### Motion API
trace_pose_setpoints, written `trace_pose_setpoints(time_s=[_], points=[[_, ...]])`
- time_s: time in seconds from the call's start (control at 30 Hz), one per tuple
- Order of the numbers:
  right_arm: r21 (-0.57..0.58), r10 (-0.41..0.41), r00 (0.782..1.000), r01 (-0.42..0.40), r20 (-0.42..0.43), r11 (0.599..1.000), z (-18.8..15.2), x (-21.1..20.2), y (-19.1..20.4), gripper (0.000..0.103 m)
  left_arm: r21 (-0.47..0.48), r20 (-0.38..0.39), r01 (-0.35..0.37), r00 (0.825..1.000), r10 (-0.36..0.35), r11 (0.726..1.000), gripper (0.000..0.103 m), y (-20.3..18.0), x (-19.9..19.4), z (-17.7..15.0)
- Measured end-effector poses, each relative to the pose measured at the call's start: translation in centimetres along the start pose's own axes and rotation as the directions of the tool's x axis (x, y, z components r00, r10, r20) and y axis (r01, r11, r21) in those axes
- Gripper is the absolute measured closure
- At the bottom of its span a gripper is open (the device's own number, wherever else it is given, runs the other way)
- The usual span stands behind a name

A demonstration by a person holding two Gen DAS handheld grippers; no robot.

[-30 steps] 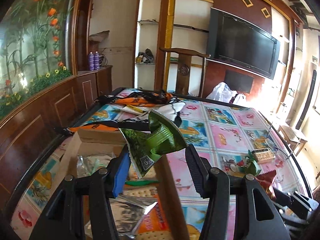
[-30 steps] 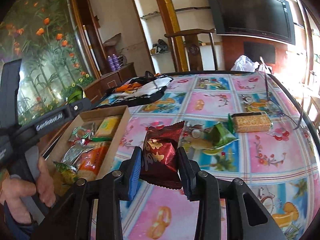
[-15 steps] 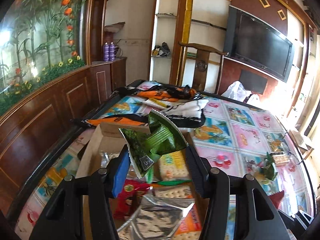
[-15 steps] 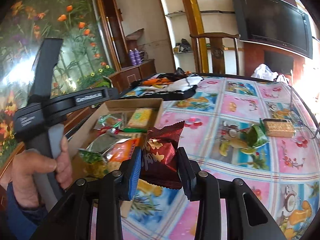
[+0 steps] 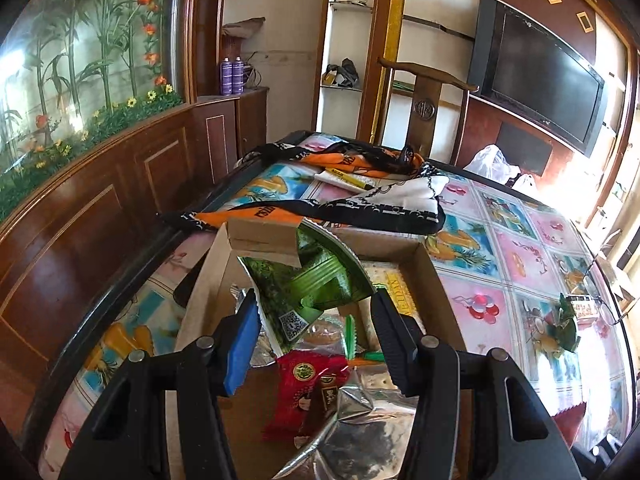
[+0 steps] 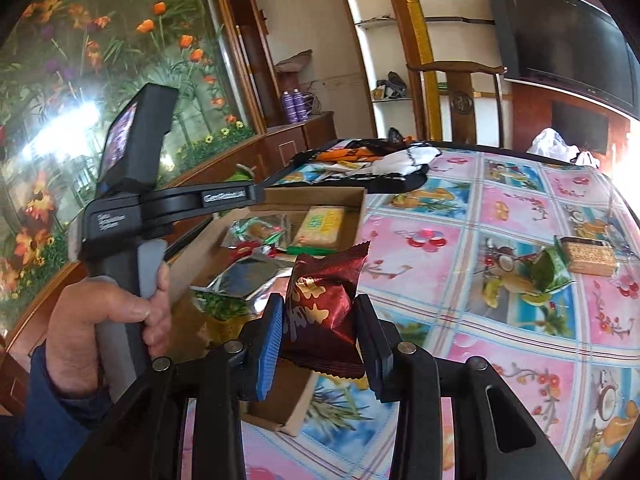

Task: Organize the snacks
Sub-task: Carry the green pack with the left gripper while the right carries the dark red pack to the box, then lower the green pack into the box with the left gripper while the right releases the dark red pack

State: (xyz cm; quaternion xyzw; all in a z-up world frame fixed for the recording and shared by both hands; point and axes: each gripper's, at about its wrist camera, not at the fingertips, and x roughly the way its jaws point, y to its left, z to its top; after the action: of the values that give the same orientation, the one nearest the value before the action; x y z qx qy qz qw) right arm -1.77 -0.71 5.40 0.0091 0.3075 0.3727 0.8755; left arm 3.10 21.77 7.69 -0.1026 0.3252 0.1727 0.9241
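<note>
My left gripper [image 5: 314, 304] is shut on a green snack packet [image 5: 316, 280] and hangs over an open cardboard box [image 5: 436, 272]. Lying in the box are a red packet [image 5: 304, 384], a silver packet [image 5: 360, 432] and a cracker pack [image 5: 396, 288]. My right gripper [image 6: 320, 304] is shut on a dark red foil packet [image 6: 324, 300], above the near right corner of the box [image 6: 296, 412]. In the right wrist view a hand [image 6: 108, 320] holds the left tool's handle over the box's left side.
On the flowered tablecloth to the right lie a green packet [image 6: 546, 270] and a biscuit pack [image 6: 588, 256]. A black, orange and white cloth [image 5: 360, 200] is heaped at the table's far end, with a wooden chair [image 5: 428, 80] behind. Wooden panelling runs along the left.
Both grippers have swung left with their packets. The left one now hangs over the middle of the box. The right one has come from the open table to the box's near corner.
</note>
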Motion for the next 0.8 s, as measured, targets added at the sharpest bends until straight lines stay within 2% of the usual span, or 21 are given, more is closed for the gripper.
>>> trace_pose_setpoints(time_s=[0.4, 0.8], points=[[0.042, 0.096, 0.989, -0.092, -0.113, 0.995, -0.4, 4.6, 1.8, 0.063, 0.008, -0.044, -0.019, 0.999, 0.019, 1.0, 0.05, 0.1, 1.0, -0.3], [0.031, 0.109, 0.982, -0.105, -0.157, 0.994, -0.9, 6.7, 2.9, 0.063, 0.028, -0.077, -0.021, 0.997, 0.023, 0.999, 0.05, -0.4, 1.7, -0.6]])
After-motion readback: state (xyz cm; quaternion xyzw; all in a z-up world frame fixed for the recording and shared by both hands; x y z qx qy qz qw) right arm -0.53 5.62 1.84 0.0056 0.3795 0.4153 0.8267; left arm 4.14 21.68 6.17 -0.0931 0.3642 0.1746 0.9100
